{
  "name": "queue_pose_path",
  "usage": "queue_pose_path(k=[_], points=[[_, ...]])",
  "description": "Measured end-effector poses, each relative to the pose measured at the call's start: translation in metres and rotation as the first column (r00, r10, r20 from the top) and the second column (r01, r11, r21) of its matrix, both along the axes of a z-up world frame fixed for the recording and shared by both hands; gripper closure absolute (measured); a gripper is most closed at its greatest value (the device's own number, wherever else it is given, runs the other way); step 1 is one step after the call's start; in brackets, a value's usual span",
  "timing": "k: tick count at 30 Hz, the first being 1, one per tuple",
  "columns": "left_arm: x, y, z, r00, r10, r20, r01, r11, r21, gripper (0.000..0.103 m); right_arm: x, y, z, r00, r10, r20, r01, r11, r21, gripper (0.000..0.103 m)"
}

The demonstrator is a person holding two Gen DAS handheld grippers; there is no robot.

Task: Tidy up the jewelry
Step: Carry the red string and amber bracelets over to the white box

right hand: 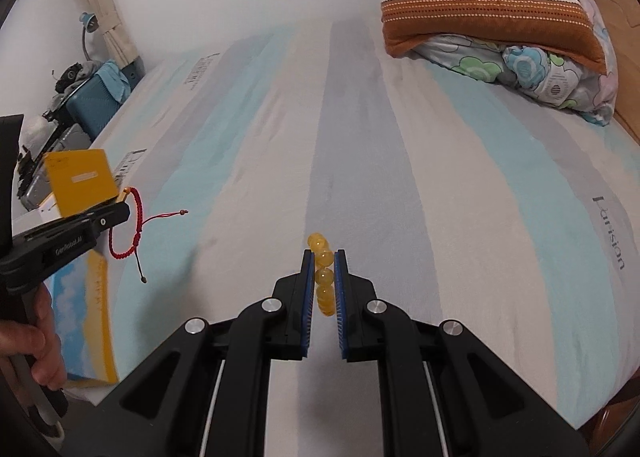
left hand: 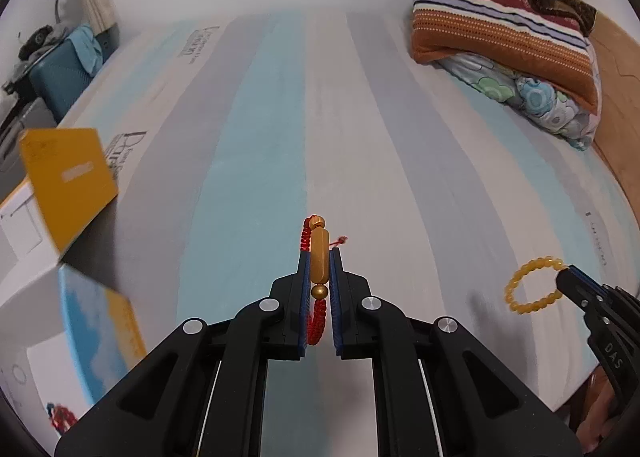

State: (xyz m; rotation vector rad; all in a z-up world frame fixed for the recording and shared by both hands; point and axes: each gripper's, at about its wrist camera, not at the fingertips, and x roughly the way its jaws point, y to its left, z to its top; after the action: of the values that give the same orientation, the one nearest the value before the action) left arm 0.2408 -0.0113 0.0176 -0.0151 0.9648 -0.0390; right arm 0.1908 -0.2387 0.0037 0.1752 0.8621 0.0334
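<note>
My left gripper (left hand: 319,257) is shut on a red cord bracelet (left hand: 319,257) with a long amber bead and two gold beads, held above the striped bed. In the right wrist view that bracelet (right hand: 124,235) hangs as a red loop with loose cord ends from the left gripper (right hand: 122,203). My right gripper (right hand: 324,257) is shut on a yellow bead bracelet (right hand: 323,273), seen edge-on between the blue pads. In the left wrist view the yellow bead bracelet (left hand: 532,285) hangs as a full ring from the right gripper (left hand: 568,271).
An open box with a yellow lid (left hand: 70,177) and a blue-and-yellow printed side (left hand: 100,321) stands at the bed's left edge. Striped pillows and a floral quilt (left hand: 500,37) lie at the far right. A teal case (left hand: 60,73) stands beyond the bed's left side.
</note>
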Motion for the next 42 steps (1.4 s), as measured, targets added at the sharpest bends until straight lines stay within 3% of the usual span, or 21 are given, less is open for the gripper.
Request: queue_pose_path(k=[5,14,25,36,42], points=[[-0.041,0.009,0.016,1.0,0.007,0.023,-0.008,1.0,0.026,0.095,-0.021,0.019,0.009,1.0,0.016,0.008,-0.016,1.0,-0.007,0.094],[-0.091,0.046,0.035,0.999,0.039,0.034,-0.039,0.999,-0.007,0.095,-0.052,0.069,0.023,0.997,0.073,0.019,-0.073,0.997,-0.009,0.094],[-0.132,0.125,0.055,0.991,0.116,0.073,-0.114,0.993,-0.024,0.095,-0.065,0.153,0.055,0.983,0.173,0.068,-0.171,0.984,-0.041,0.094],[-0.185,0.258,0.052,0.953,0.297,0.066,-0.297,0.955,-0.012,0.095,-0.067,0.296,0.07,0.92,0.375,0.109,-0.373,0.927,-0.044,0.094],[-0.206,0.322,0.025,0.922,0.387,-0.009,-0.387,0.922,-0.007,0.095,-0.066,0.382,0.046,0.869,0.493,0.048,-0.49,0.87,-0.058,0.094]])
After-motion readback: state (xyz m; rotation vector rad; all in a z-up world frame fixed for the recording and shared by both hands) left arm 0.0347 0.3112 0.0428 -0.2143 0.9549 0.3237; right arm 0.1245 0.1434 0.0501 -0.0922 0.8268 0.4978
